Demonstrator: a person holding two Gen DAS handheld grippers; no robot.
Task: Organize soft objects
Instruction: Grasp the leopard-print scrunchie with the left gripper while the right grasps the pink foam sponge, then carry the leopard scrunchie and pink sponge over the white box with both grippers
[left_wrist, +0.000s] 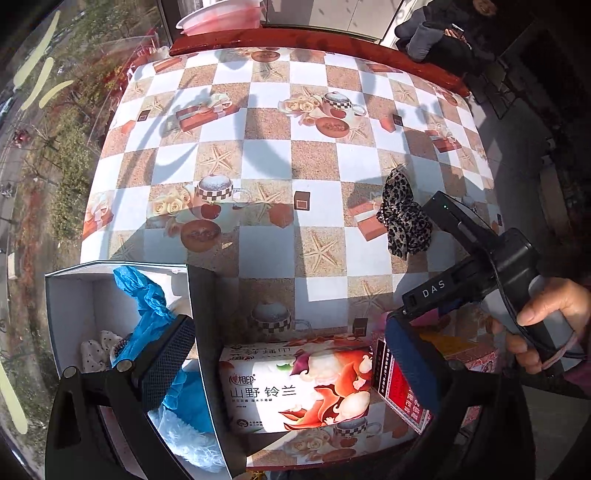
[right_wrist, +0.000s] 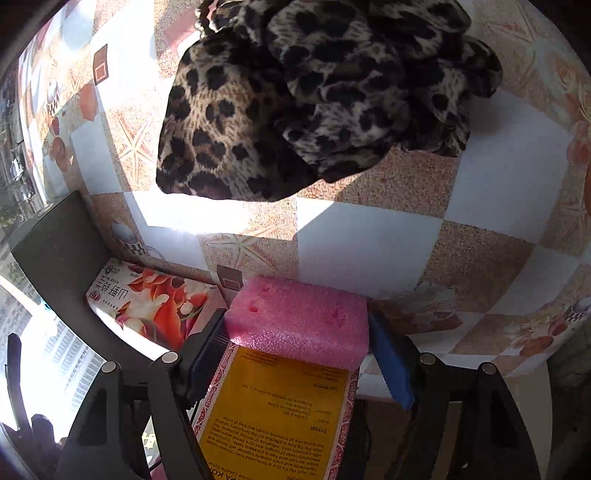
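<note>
In the right wrist view my right gripper (right_wrist: 297, 332) is shut on a pink foam sponge (right_wrist: 299, 317), held just above a red and yellow medicine box (right_wrist: 277, 413). A leopard-print scrunchie (right_wrist: 317, 92) lies on the checkered tablecloth ahead; it also shows in the left wrist view (left_wrist: 404, 218). In the left wrist view my left gripper (left_wrist: 291, 354) is open and empty, its left finger (left_wrist: 166, 362) inside an open box (left_wrist: 70, 295) with blue cloth (left_wrist: 147, 302) and a white dotted item (left_wrist: 98, 349). The right gripper body (left_wrist: 491, 266) is at right.
A tissue pack (left_wrist: 295, 387) with floral print lies between the left gripper's fingers; it also shows in the right wrist view (right_wrist: 155, 302). The box's dark lid (left_wrist: 207, 350) stands upright beside it. A pink bowl (left_wrist: 221, 18) sits beyond the table's far edge (left_wrist: 314, 40).
</note>
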